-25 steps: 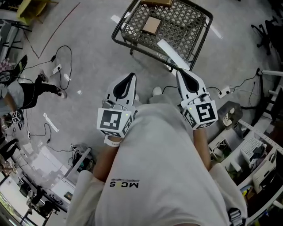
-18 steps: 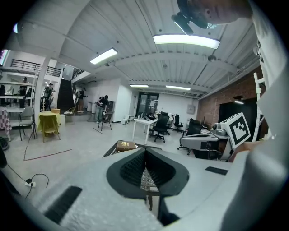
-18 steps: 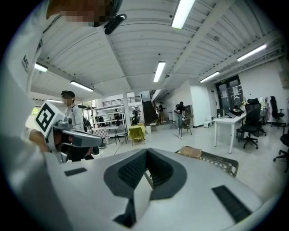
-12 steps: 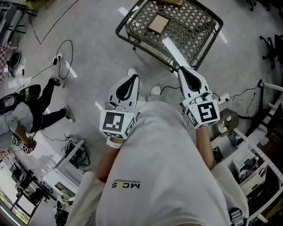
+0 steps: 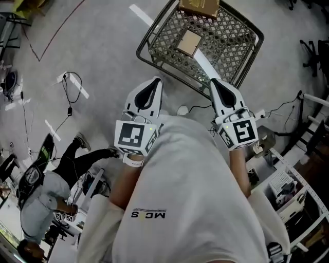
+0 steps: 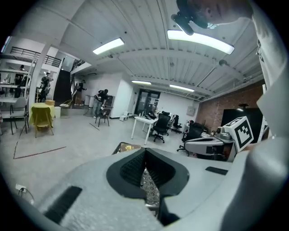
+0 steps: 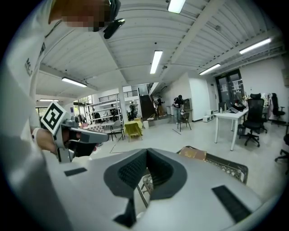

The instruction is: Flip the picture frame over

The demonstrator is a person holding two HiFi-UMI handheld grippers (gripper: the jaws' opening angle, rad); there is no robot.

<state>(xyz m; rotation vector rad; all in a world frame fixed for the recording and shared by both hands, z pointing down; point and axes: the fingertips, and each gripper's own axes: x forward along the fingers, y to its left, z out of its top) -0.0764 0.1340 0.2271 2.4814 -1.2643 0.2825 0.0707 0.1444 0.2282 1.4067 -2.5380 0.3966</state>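
The picture frame lies with a plain brown side up on the metal mesh table, ahead of me in the head view. Both grippers are held at chest height, short of the table and pointing toward it. My left gripper is shut with nothing in it. My right gripper is also shut and holds nothing. In the left gripper view the jaws meet, and a strip of the mesh table shows below them. The right gripper view shows its jaws closed, with the table beyond.
A cardboard box sits at the table's far end. Cables trail over the grey floor at the left. Another person stands at the lower left. White shelving and an office chair are at the right.
The table and frame have shifted slightly right in the head view and the cardboard box has come into sight. The person in the background moved to the lower left. Both grippers stay shut.
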